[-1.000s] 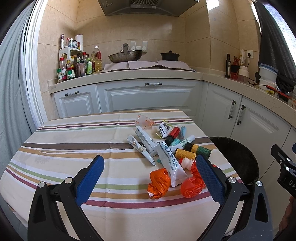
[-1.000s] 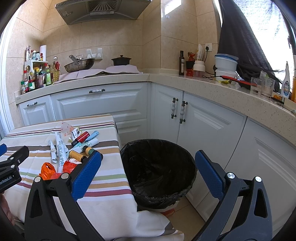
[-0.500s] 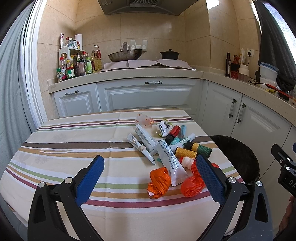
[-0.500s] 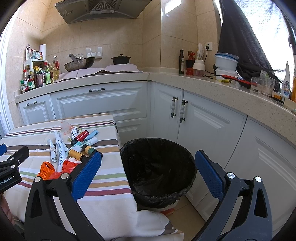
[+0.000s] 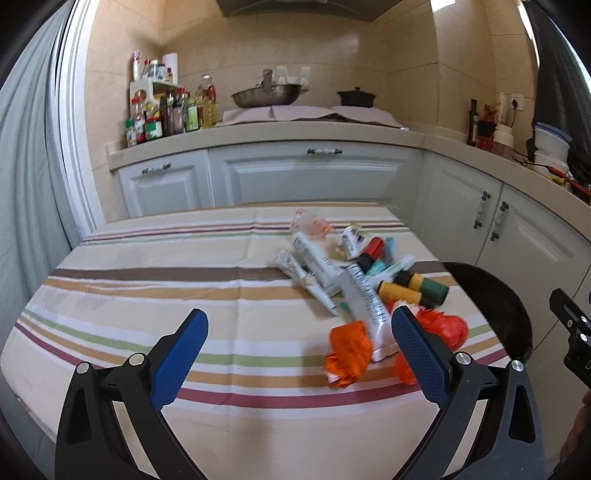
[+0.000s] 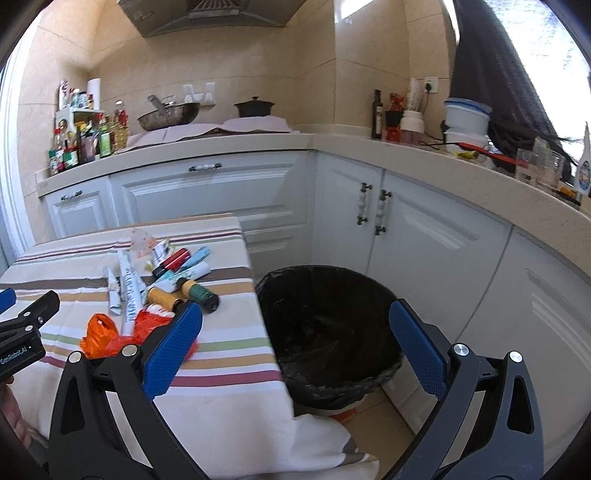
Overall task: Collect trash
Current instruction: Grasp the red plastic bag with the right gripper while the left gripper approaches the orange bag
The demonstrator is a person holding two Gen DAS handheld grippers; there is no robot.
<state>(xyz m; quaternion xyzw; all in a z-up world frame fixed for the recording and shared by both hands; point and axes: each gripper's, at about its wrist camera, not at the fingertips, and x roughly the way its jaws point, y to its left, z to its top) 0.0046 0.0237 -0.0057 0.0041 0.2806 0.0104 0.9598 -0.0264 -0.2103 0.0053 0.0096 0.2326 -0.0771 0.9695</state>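
Jaws wide; tube lengthwise toward camera

A home kitchen is shown: a range hood is mounted over a wok and a black lidded pot far ahead, white cabinets are set under a beige countertop, and condiment bottles are crowded ahead to the left.

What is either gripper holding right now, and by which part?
Nothing. The left gripper and right gripper are both open and empty.
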